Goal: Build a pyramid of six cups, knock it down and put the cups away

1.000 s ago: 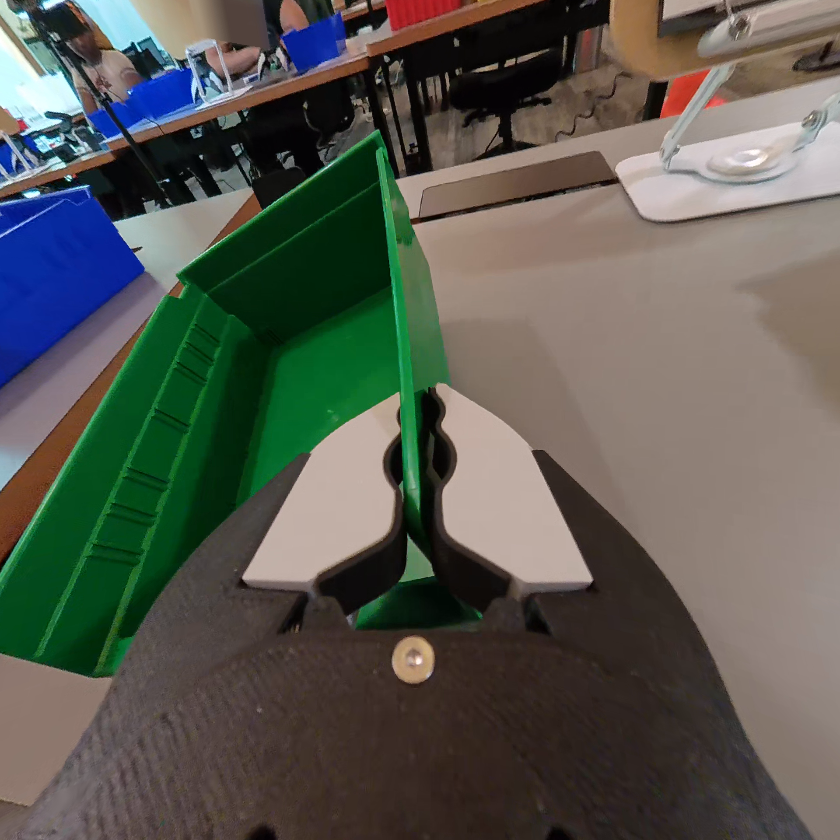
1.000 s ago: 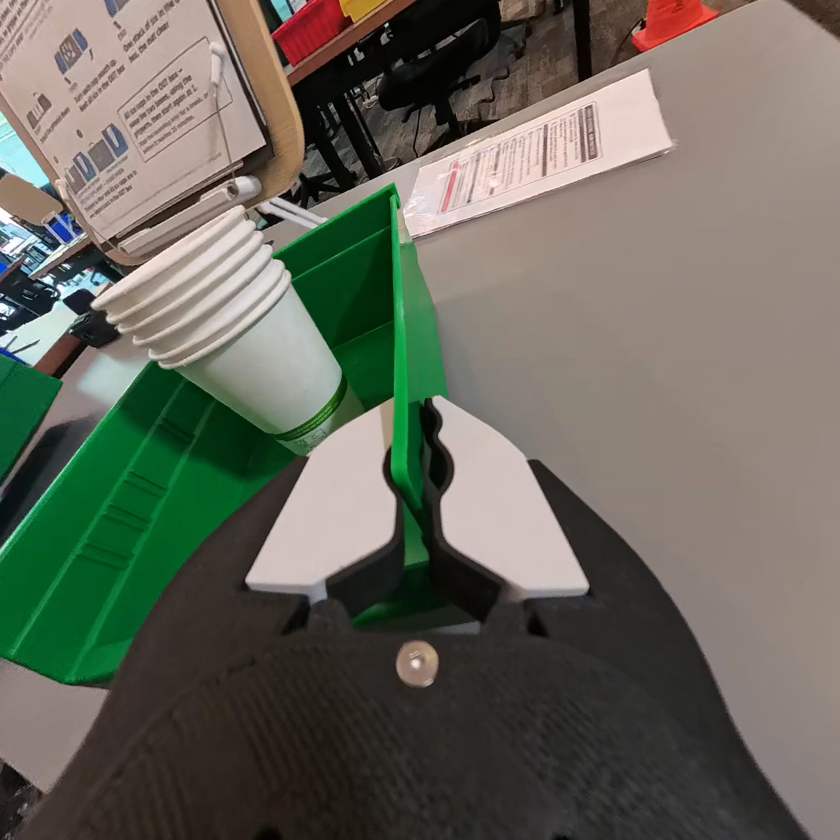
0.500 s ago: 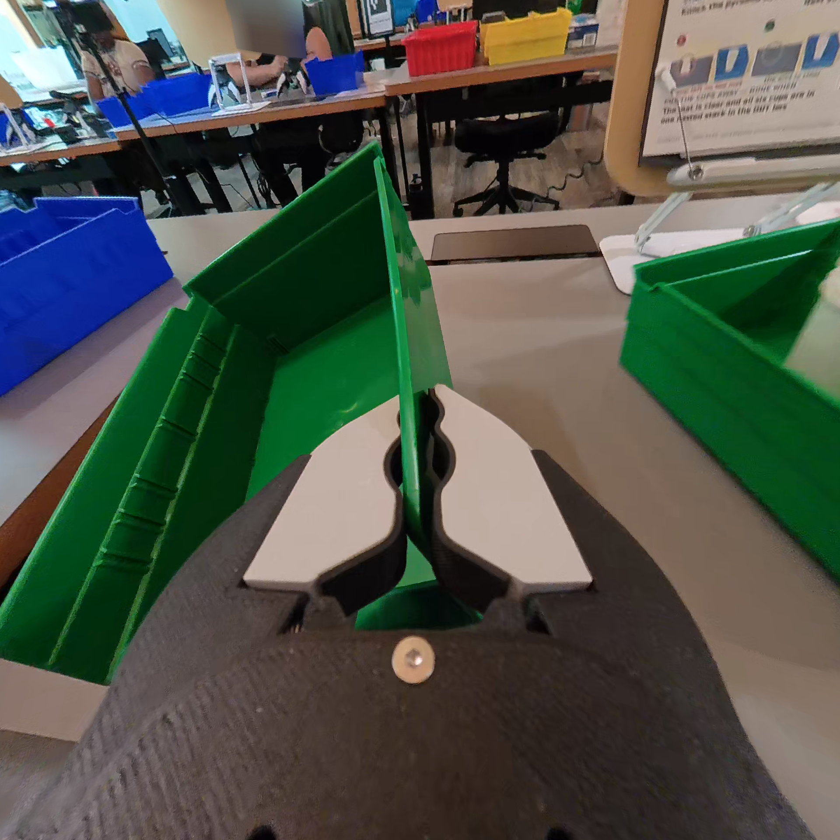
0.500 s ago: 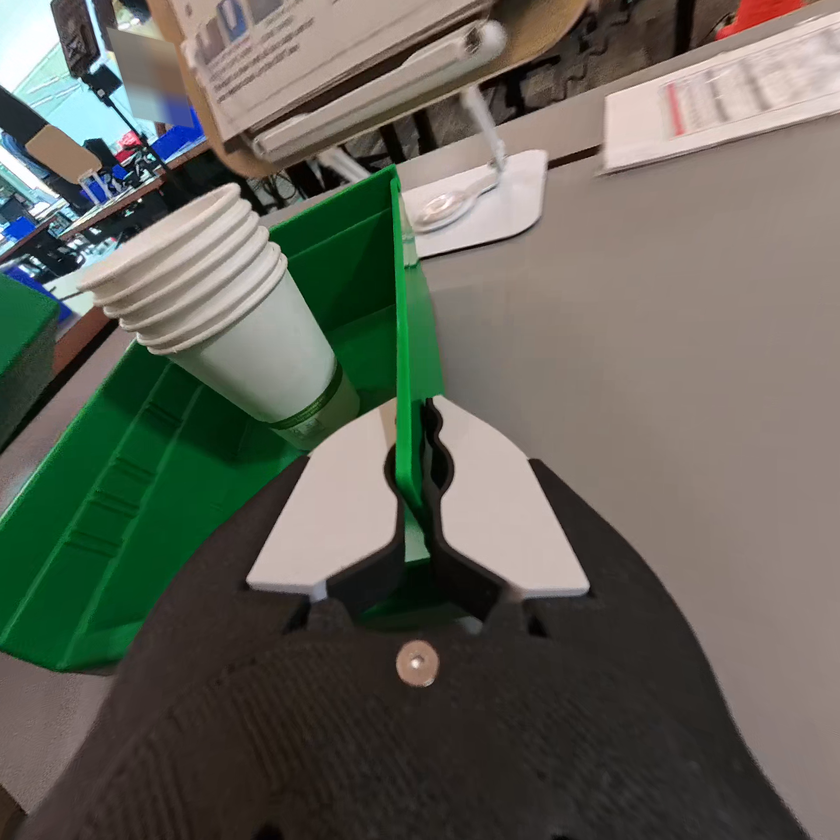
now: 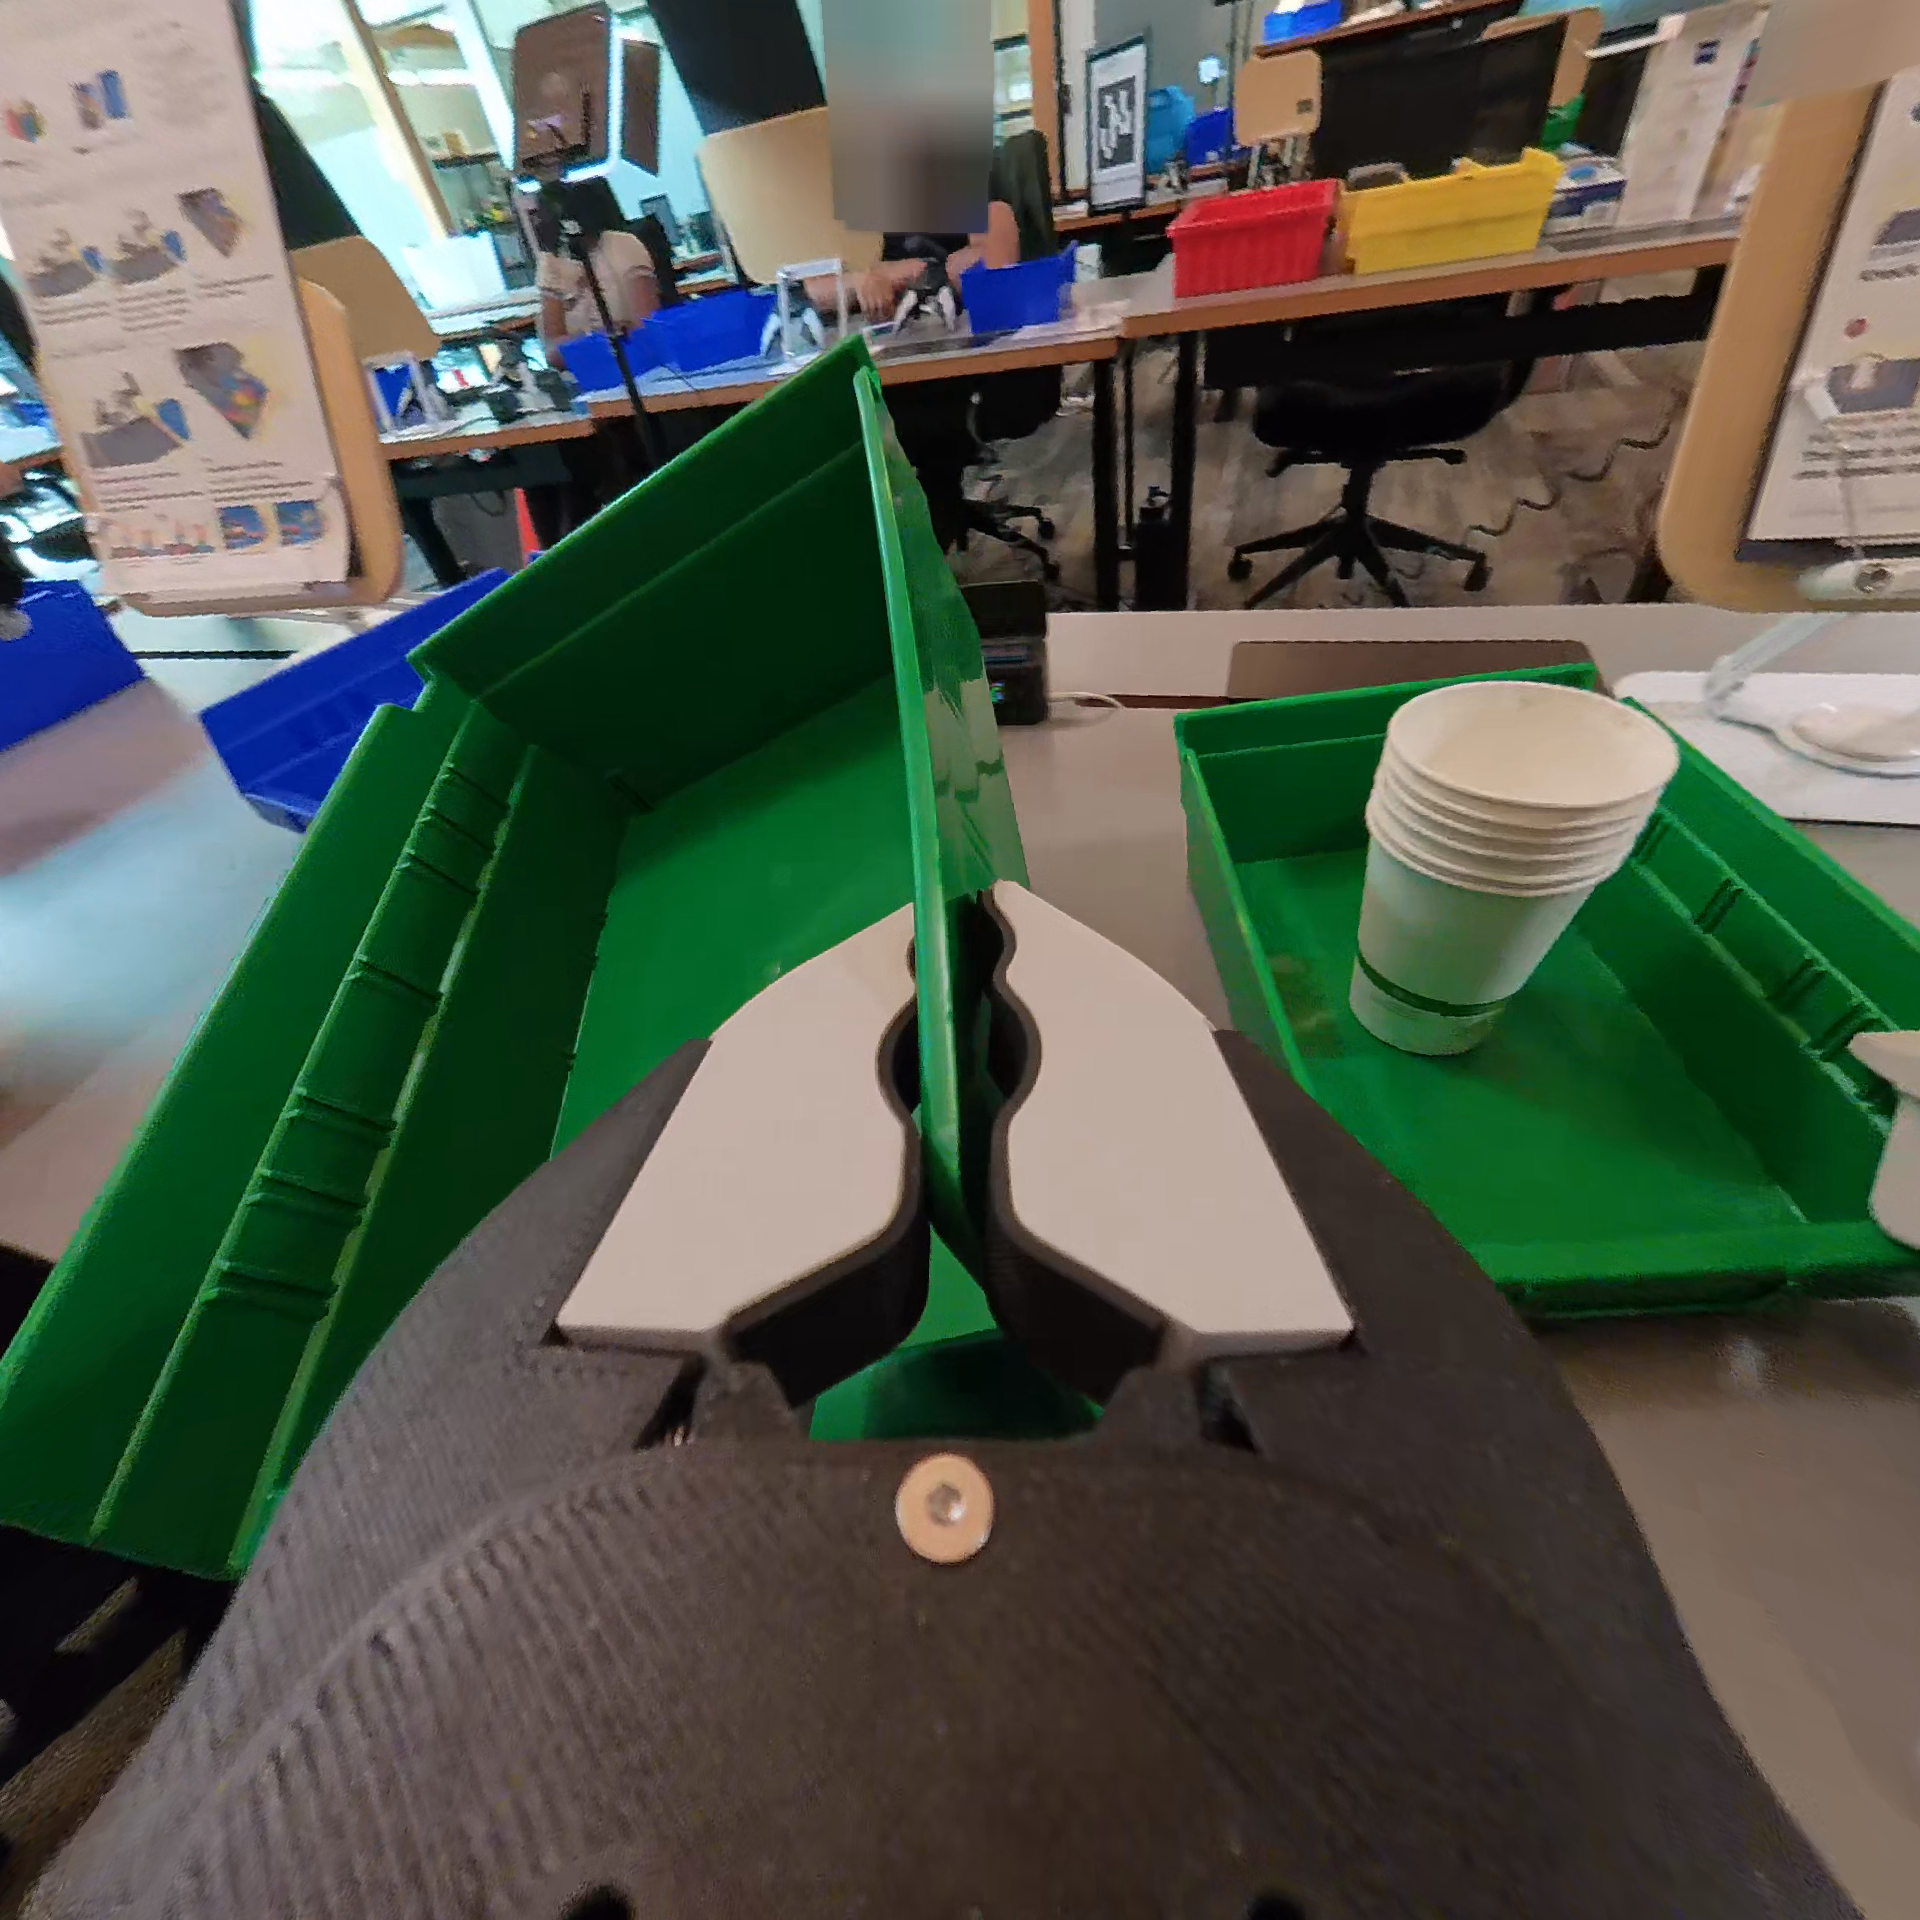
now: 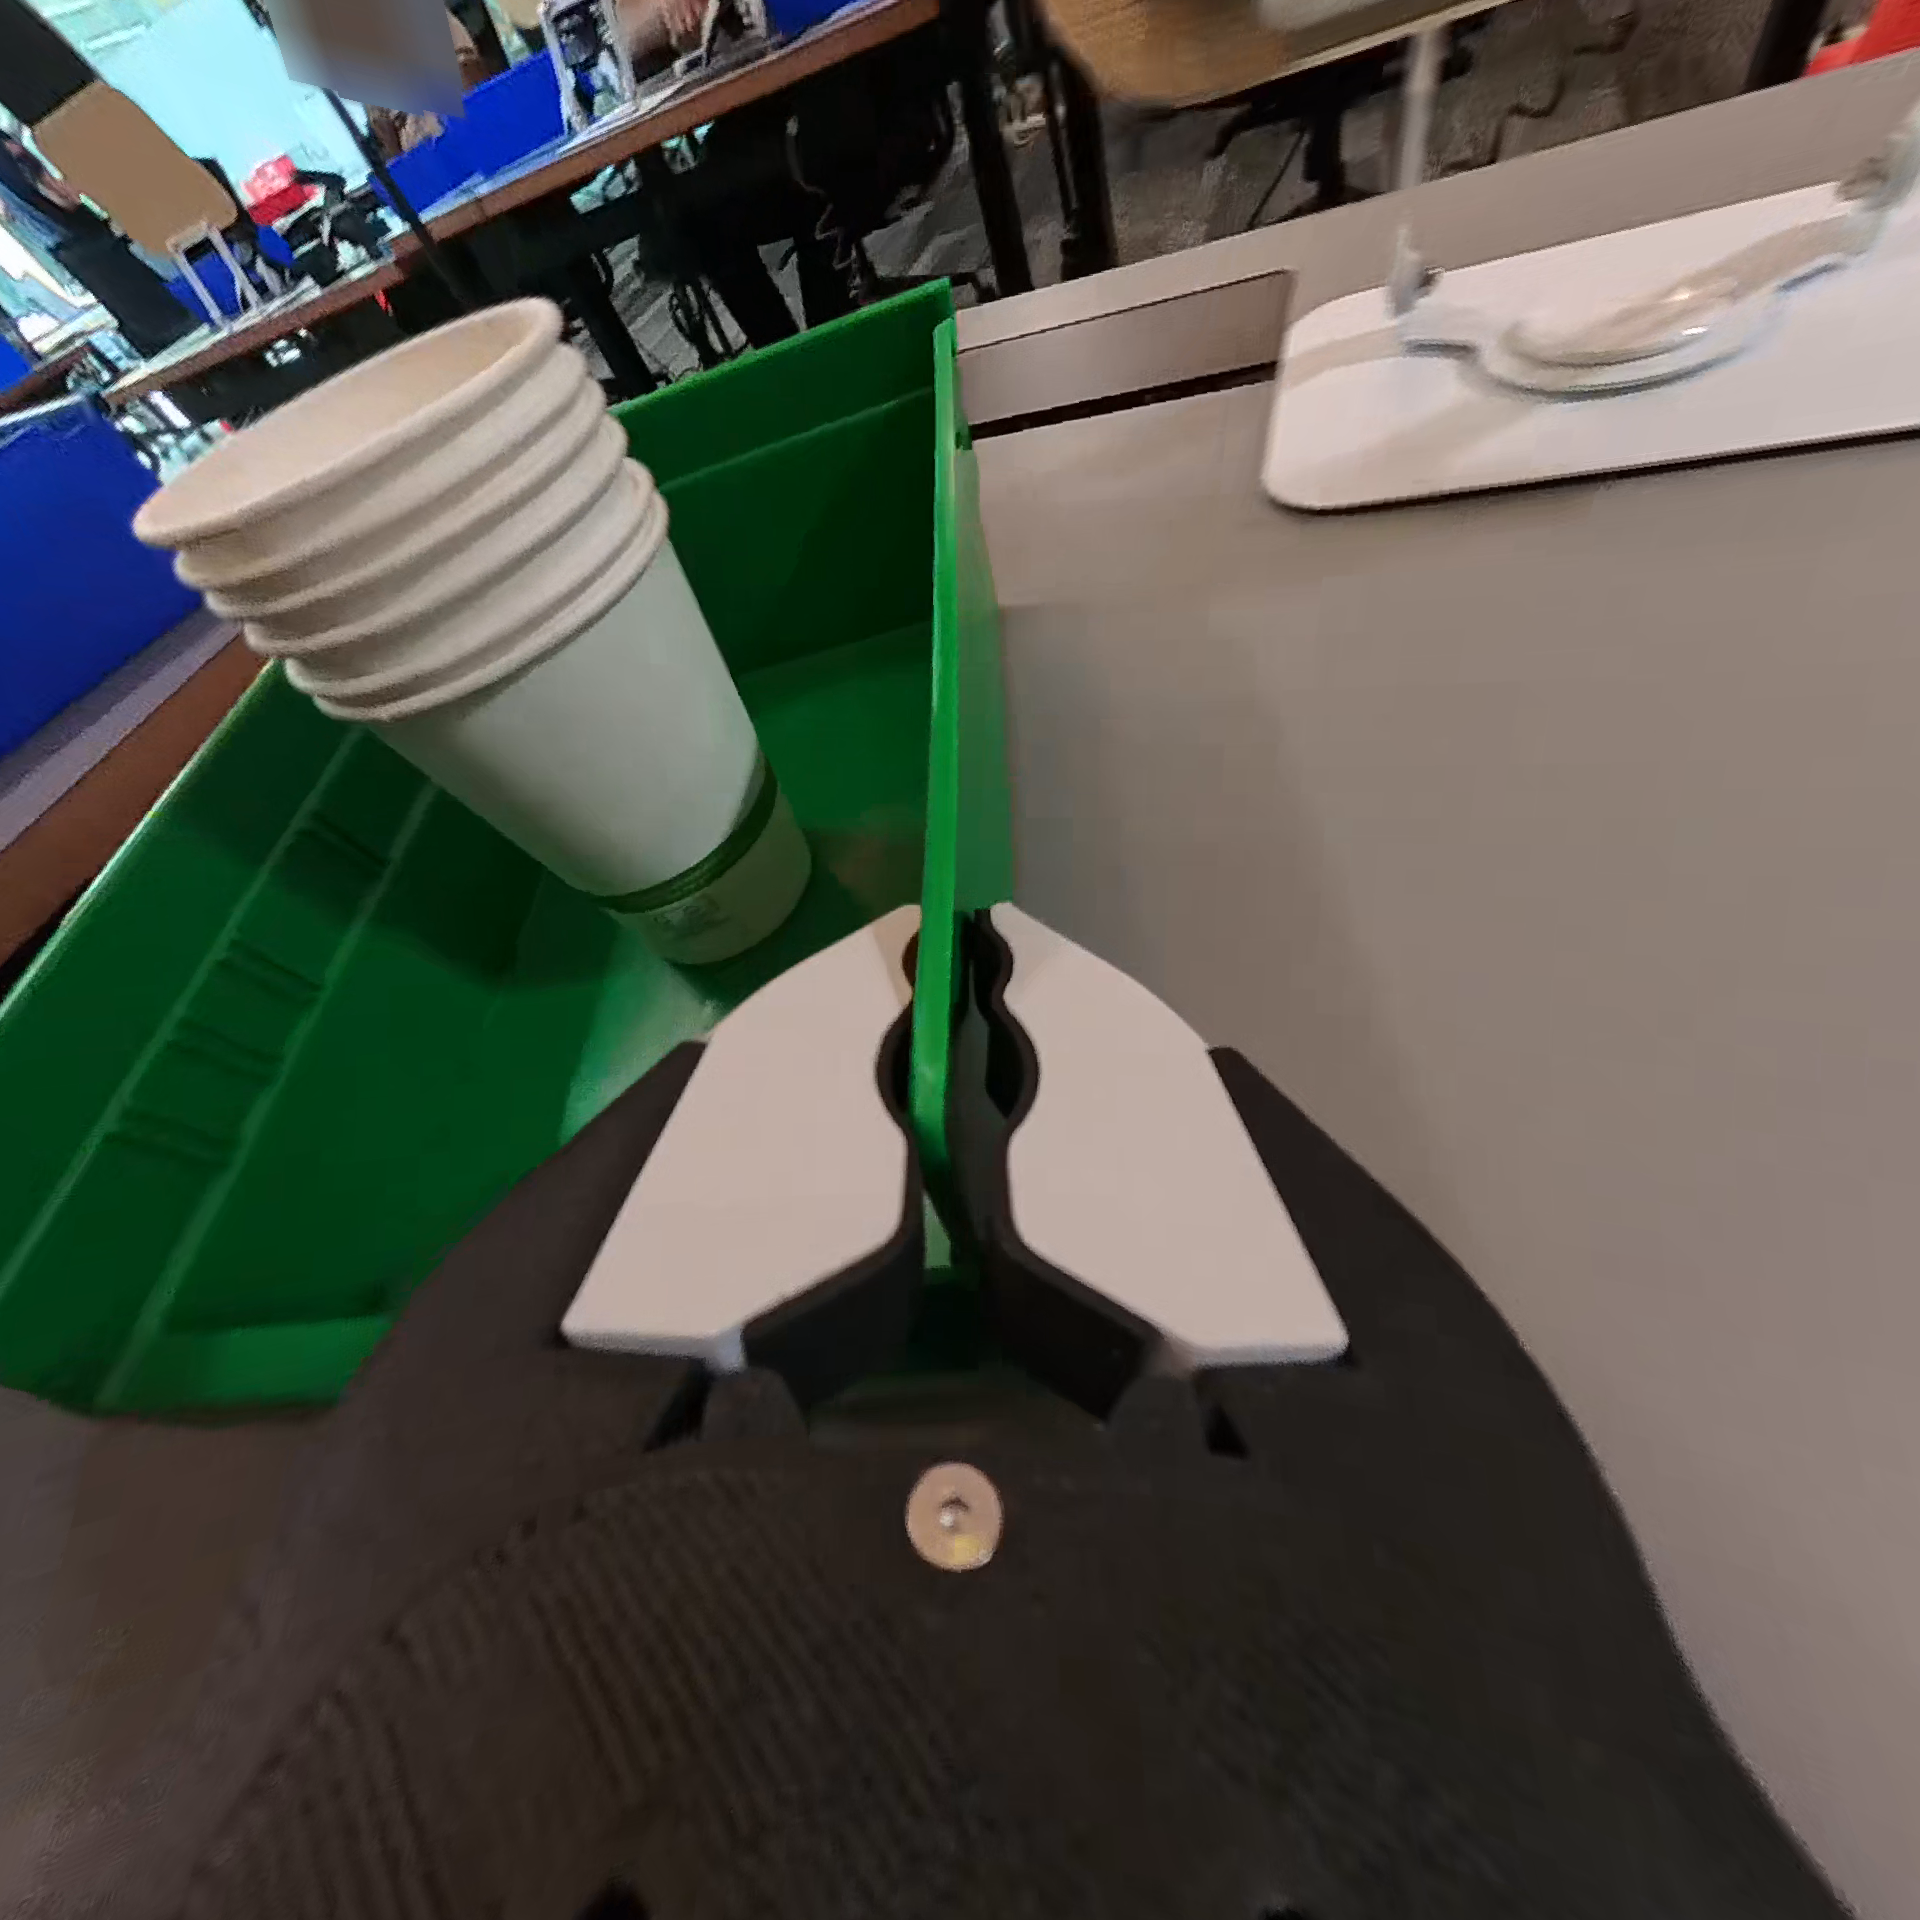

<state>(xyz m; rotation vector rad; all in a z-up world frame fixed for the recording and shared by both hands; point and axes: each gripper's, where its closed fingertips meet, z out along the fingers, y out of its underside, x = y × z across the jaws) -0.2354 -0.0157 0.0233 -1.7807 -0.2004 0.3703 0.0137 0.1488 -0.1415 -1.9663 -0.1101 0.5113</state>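
My left gripper (image 5: 954,935) is shut on the right side wall of an empty green bin (image 5: 727,904), held over the grey table. My right gripper (image 6: 951,940) is shut on the right side wall of a second green bin (image 6: 312,1039). That bin holds a tilted stack of several white paper cups (image 6: 540,665). The second bin (image 5: 1558,1143) and its cup stack (image 5: 1475,862) also show at the right of the left wrist view, with a bit of the right gripper at its far edge.
A grey table (image 6: 1507,935) carries a white stand base (image 6: 1610,395) at the back right. Blue bins (image 5: 322,707) lie to the left. Behind are desks with red (image 5: 1252,234) and yellow (image 5: 1444,213) bins, office chairs, propped boards with sheets (image 5: 156,312), and people.
Both views have swung: the left one now takes in the second bin with the cups on its right. The right gripper and its bin have turned, bringing the white stand base into view.
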